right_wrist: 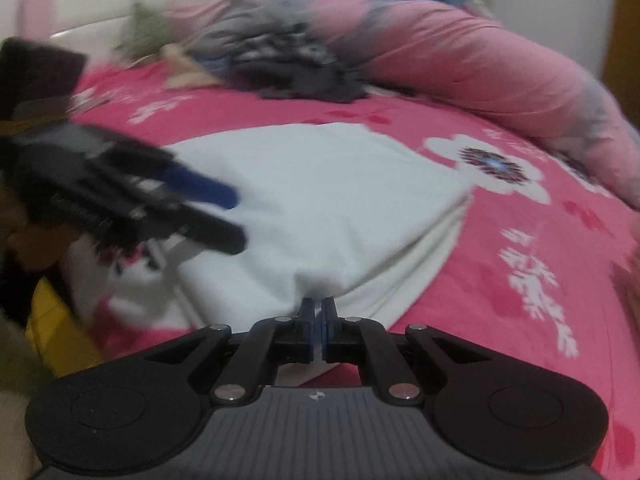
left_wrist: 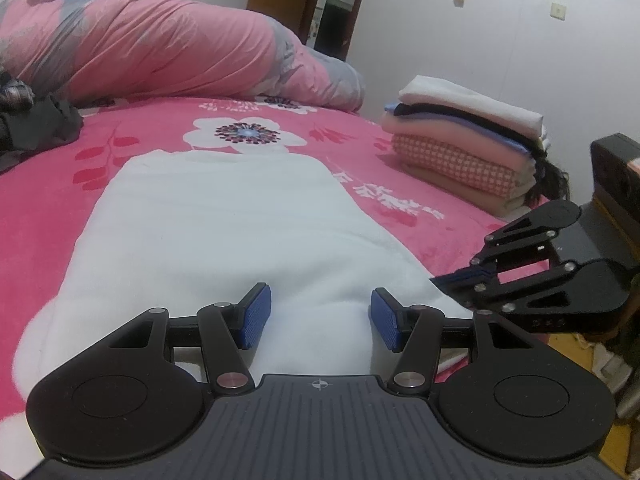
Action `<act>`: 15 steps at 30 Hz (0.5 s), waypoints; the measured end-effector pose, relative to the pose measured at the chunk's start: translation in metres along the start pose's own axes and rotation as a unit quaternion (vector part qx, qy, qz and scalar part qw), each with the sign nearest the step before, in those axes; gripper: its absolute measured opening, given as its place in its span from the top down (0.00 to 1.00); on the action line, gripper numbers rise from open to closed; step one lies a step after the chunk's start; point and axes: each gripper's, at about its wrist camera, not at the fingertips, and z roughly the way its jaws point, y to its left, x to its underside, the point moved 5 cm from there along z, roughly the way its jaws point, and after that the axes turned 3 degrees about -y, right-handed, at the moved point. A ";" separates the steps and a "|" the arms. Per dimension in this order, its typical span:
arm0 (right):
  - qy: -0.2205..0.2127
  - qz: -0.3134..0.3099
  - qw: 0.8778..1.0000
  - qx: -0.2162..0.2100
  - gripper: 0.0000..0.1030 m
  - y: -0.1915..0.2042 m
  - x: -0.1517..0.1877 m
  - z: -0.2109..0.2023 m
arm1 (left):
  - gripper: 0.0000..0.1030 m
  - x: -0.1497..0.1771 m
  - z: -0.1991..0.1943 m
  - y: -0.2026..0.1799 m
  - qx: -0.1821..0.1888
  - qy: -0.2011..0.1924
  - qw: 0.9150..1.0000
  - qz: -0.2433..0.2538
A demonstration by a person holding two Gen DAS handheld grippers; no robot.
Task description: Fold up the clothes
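On a pink flowered bedspread (left_wrist: 168, 128), folded white fleece garment (left_wrist: 224, 216) spread near the front edge; left gripper (left_wrist: 320, 316) half open above it, holding nothing; right gripper (right_wrist: 319, 312) pinched shut on its corner. Folded stack of clothes (left_wrist: 464, 140) near the right edge.

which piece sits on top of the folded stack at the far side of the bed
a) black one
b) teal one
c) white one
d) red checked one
c, in the left wrist view the stack of folded clothes is topped by a white piece, with dark, blue, peach and checked layers beneath it.
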 end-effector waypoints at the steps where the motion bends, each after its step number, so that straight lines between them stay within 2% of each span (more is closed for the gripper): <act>1: -0.004 0.009 1.000 -0.018 0.97 -0.004 0.000 -0.002 | 0.46 0.000 0.000 0.000 0.000 0.000 1.000 0.000; 7: -0.033 0.104 0.988 -0.105 0.97 -0.033 0.004 -0.002 | 0.45 0.000 0.001 0.000 0.002 0.000 1.000 0.000; 10: -0.012 0.102 0.987 -0.121 0.97 -0.036 0.007 0.008 | 0.45 -0.001 0.001 0.001 0.005 -0.001 1.000 -0.002; 15: -0.012 0.108 0.986 -0.128 0.97 -0.042 0.003 0.013 | 0.44 -0.002 0.002 -0.001 0.009 -0.003 1.000 -0.003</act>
